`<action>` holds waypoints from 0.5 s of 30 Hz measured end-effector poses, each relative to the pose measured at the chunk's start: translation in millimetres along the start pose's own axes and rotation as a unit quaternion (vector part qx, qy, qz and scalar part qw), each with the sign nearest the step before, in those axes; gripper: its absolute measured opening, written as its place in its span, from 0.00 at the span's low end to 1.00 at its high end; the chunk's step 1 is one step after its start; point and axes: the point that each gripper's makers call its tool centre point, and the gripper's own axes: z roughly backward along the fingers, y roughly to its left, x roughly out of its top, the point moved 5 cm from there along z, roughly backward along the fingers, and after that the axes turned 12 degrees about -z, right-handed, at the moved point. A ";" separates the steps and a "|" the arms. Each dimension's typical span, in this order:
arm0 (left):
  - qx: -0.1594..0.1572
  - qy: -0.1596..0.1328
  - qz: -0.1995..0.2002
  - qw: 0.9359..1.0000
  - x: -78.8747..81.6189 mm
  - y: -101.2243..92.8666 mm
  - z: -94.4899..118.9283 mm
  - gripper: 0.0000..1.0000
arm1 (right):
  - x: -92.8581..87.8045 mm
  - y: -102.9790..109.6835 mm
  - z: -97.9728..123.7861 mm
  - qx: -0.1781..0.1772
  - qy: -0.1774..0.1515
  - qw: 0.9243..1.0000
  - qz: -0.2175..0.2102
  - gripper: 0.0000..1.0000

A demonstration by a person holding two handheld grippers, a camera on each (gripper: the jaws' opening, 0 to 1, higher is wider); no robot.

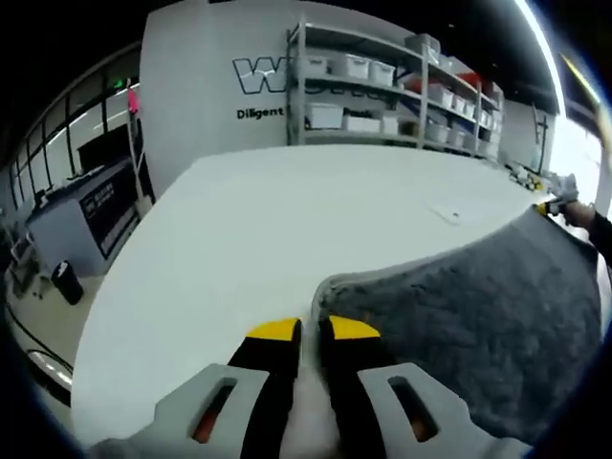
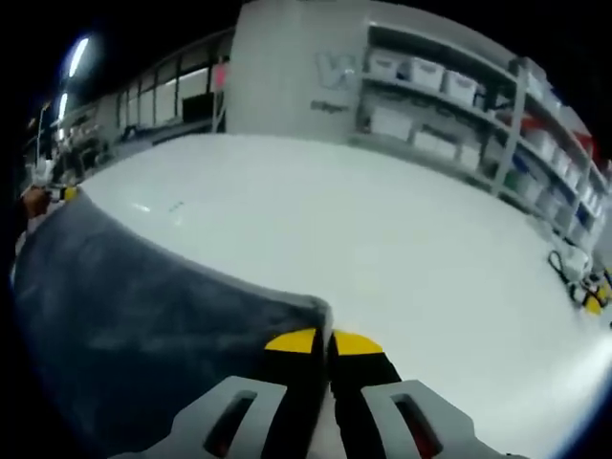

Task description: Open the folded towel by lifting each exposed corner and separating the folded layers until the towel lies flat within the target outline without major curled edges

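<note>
Both grippers were closed on the towel, each pinching one corner between yellow-tipped jaws. My left gripper held the corner where the grey towel began, its jaws pressed nearly together with only a thin seam between the tips. From there the cloth ran away to the right, across the left gripper view, its pale edge curving over the white bench toward the far corner.

At that far corner, small and near the view's right edge, my right gripper showed with a hand behind it.

In the right gripper view my right gripper sat with its jaws shut on the near corner, and the towel stretched off to the left, dark and plush, its upper edge arcing along the bench to the far corner, where my left gripper appeared tiny with a hand beside it.

So the towel's long axis lay between my two grippers, left to right, with the held edge being the one farther from me and the body of the cloth hanging or lying back toward me. Whether the cloth rested on the bench or was lifted clear, I could not tell.

Beyond the bench stood a white wall with lettering and shelves holding white bins.
</note>
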 end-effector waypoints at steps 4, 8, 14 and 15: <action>-0.001 -0.014 0.067 0.998 -1.7 7.3 8.6 0.94 | 5.1 -3.9 4.6 -0.010 -0.017 1.000 -0.010 0.55; 0.019 -0.018 0.047 0.999 -3.1 13.6 21.3 1.00 | 8.2 -15.9 12.0 -0.065 -0.026 0.997 0.014 0.99; 0.035 -0.063 0.028 0.997 12.1 20.1 38.7 1.00 | 13.6 -10.2 29.3 -0.052 -0.039 0.998 -0.016 1.00; 0.039 -0.062 0.023 0.997 13.2 21.0 40.6 1.00 | 14.6 -8.9 31.6 -0.053 -0.040 0.998 -0.015 1.00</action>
